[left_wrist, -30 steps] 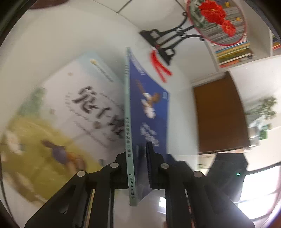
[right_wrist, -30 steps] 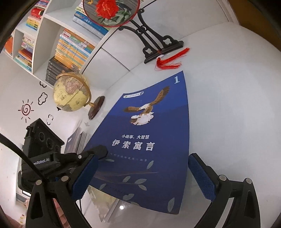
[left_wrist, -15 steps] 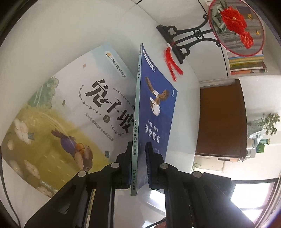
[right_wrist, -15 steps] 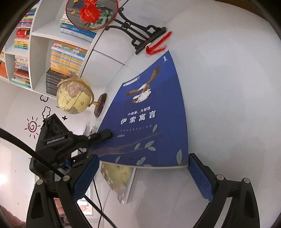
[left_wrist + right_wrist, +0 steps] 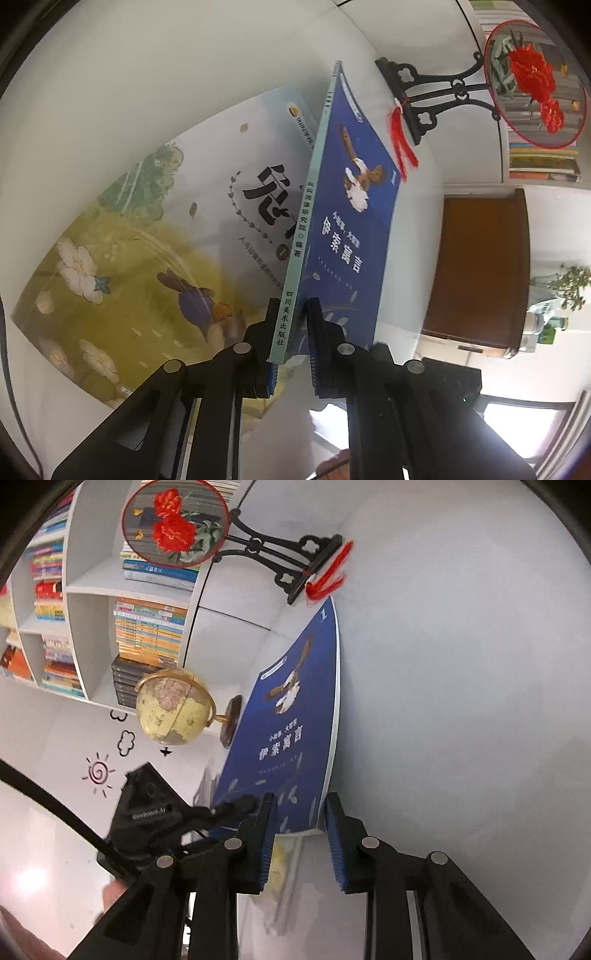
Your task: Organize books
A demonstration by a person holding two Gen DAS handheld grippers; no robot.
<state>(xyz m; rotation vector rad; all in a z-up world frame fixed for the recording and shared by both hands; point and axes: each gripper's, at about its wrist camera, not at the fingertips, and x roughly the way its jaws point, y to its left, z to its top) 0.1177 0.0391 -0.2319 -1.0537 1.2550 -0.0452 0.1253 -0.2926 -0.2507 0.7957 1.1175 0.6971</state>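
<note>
A blue book point(image 5: 354, 221) with an eagle on its cover stands tilted on edge on the white table point(image 5: 461, 701). My left gripper point(image 5: 291, 332) is shut on its pale green spine near the lower end. A pale picture book point(image 5: 147, 240) with flowers and a bird lies flat to the left, partly under the blue book. In the right wrist view the blue book point(image 5: 291, 731) rises ahead, and my right gripper point(image 5: 299, 834) is closing around its lower corner. The pads stand a little apart from the book. The left gripper's black housing point(image 5: 147, 812) shows at the left.
A round fan with red flowers on a black stand point(image 5: 177, 528) and its red tassel point(image 5: 328, 579) sit just beyond the book. A globe point(image 5: 173, 709) stands left of it, before a white bookshelf point(image 5: 92, 590) full of books. A brown cabinet point(image 5: 476, 266) is at the right.
The right jaws have narrowed from wide open to close about the blue book's lower corner. The blue book has tipped further onto its edge, and both views have rolled with it.
</note>
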